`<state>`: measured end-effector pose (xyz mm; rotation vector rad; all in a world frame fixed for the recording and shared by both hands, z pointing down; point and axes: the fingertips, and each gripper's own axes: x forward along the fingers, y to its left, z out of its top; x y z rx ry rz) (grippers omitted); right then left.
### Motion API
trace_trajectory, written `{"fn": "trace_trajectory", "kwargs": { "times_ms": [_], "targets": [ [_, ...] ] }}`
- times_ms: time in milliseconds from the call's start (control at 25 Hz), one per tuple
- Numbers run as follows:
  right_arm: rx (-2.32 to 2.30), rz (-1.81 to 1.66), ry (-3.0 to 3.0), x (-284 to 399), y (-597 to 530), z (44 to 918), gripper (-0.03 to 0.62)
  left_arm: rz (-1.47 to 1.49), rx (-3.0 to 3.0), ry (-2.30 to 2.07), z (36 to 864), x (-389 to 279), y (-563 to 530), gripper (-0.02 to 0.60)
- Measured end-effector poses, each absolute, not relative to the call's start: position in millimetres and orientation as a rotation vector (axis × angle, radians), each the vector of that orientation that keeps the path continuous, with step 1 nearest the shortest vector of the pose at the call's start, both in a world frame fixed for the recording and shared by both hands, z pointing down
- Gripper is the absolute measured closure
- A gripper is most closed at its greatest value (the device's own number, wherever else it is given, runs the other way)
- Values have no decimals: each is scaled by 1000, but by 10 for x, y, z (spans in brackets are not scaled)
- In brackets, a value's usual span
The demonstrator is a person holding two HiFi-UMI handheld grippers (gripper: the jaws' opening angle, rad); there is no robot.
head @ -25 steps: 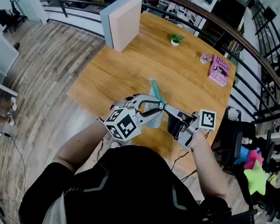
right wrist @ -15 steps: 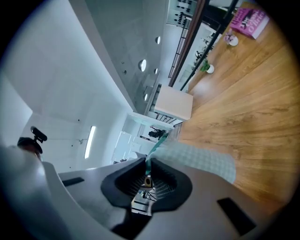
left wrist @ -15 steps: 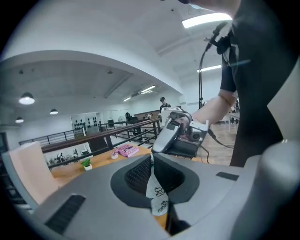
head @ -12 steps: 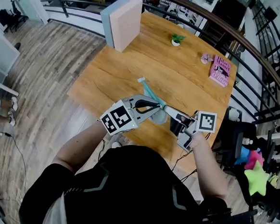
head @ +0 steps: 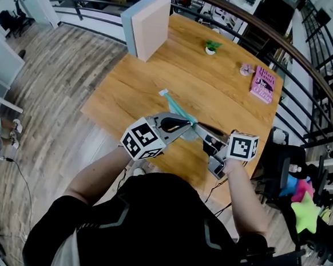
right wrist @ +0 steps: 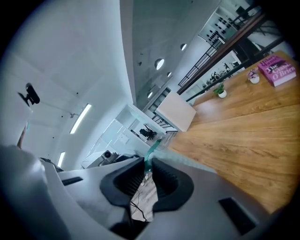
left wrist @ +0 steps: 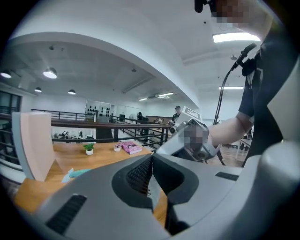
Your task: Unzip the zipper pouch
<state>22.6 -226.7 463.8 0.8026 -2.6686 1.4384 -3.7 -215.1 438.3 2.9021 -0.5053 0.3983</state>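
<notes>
left gripper (left wrist: 151,159): jaws clenched; pinched thing too small to make out
right gripper (right wrist: 147,164): jaws opening, zipper pouch (right wrist: 152,151) edge between them
zipper pouch (head: 175,108): teal, above counter (head: 216,87); near end behind grippers, inside hidden

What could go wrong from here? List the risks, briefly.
1. The right gripper pinches only a thin edge of the zipper pouch, and its jaws are opening. The pouch may slip out and swing from the left gripper.
2. The pouch seems held off the table with its far end free, so pulling could twist it rather than unzip it.
</notes>
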Motion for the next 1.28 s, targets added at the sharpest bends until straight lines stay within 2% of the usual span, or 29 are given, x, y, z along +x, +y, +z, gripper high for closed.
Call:
{"fn": "trace_trajectory", "kwargs": {
  "times_ms": [1280],
  "targets": [
    [777,1252,-2587,264,-2134,4792,548,444,2747,-741,4535,-545,-2481,552]
  ]
}}
